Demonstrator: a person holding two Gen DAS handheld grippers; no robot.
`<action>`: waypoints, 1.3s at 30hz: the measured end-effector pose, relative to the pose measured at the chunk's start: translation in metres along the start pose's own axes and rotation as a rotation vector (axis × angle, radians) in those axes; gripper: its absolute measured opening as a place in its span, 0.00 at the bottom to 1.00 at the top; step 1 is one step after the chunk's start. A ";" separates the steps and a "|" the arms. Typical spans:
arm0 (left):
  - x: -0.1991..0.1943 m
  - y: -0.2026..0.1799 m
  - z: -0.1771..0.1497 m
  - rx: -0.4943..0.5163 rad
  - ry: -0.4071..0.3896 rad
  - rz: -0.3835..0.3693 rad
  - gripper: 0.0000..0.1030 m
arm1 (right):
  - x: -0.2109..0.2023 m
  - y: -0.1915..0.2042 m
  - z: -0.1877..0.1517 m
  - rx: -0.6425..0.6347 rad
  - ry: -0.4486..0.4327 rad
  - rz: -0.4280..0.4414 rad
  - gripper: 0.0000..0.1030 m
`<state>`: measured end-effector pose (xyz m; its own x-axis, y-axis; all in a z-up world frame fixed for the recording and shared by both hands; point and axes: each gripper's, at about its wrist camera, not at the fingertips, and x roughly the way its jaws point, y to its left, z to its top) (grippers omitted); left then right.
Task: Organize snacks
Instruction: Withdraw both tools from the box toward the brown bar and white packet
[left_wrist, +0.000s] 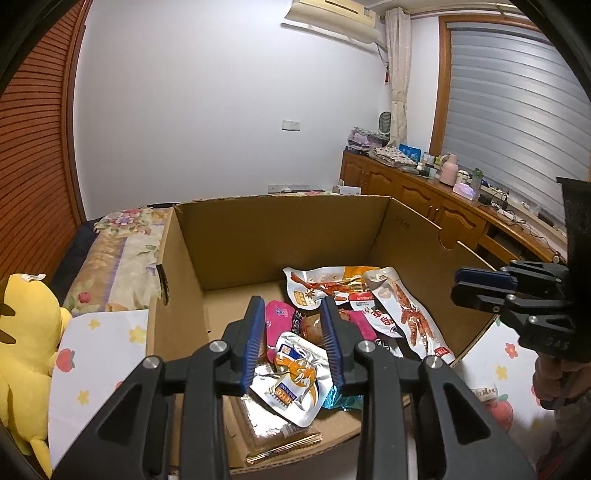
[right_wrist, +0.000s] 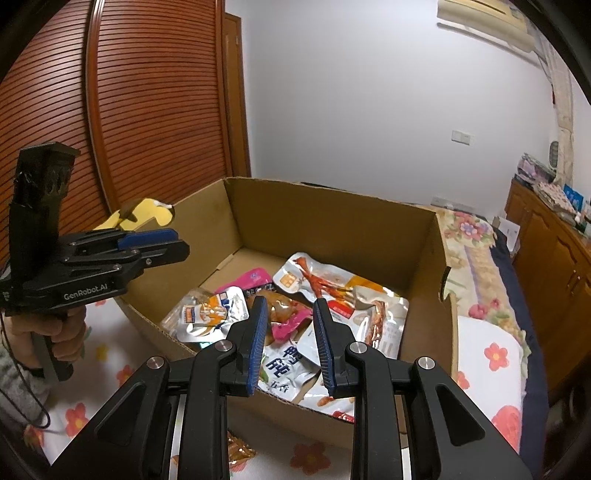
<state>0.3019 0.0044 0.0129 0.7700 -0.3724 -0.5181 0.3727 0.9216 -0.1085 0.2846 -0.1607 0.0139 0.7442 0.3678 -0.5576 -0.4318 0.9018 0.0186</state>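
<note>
An open cardboard box (left_wrist: 280, 236) (right_wrist: 332, 229) holds several snack packets: a silver packet with orange print (left_wrist: 295, 373) (right_wrist: 210, 314), a pink packet (left_wrist: 277, 317) (right_wrist: 255, 280), white chicken-feet packets (left_wrist: 410, 314) (right_wrist: 317, 280) and a white packet with blue characters (right_wrist: 284, 365). My left gripper (left_wrist: 291, 306) hangs open and empty over the box's near side, above the silver packet; it also shows at the left of the right wrist view (right_wrist: 177, 242). My right gripper (right_wrist: 290, 306) is open and empty over the box's other side; it also shows at the right of the left wrist view (left_wrist: 456, 282).
The box stands on a white cloth with flower and fruit prints (left_wrist: 99, 354) (right_wrist: 491, 354). A snack packet (right_wrist: 240, 450) lies on the cloth outside the box. A yellow plush toy (left_wrist: 26, 332) sits at the left. A wooden cabinet (left_wrist: 424, 199) runs along the right wall.
</note>
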 end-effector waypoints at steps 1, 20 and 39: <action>-0.001 0.000 0.000 -0.002 0.000 0.001 0.30 | -0.002 0.000 0.000 0.002 -0.002 -0.003 0.23; -0.067 -0.056 -0.010 0.086 -0.034 -0.009 0.49 | -0.098 0.006 -0.030 0.024 -0.044 -0.088 0.24; -0.067 -0.087 -0.085 0.079 0.114 -0.029 0.91 | -0.075 -0.005 -0.107 0.034 0.150 -0.112 0.57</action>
<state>0.1734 -0.0413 -0.0152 0.6961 -0.3793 -0.6095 0.4369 0.8975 -0.0595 0.1766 -0.2170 -0.0329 0.7013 0.2294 -0.6749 -0.3313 0.9432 -0.0237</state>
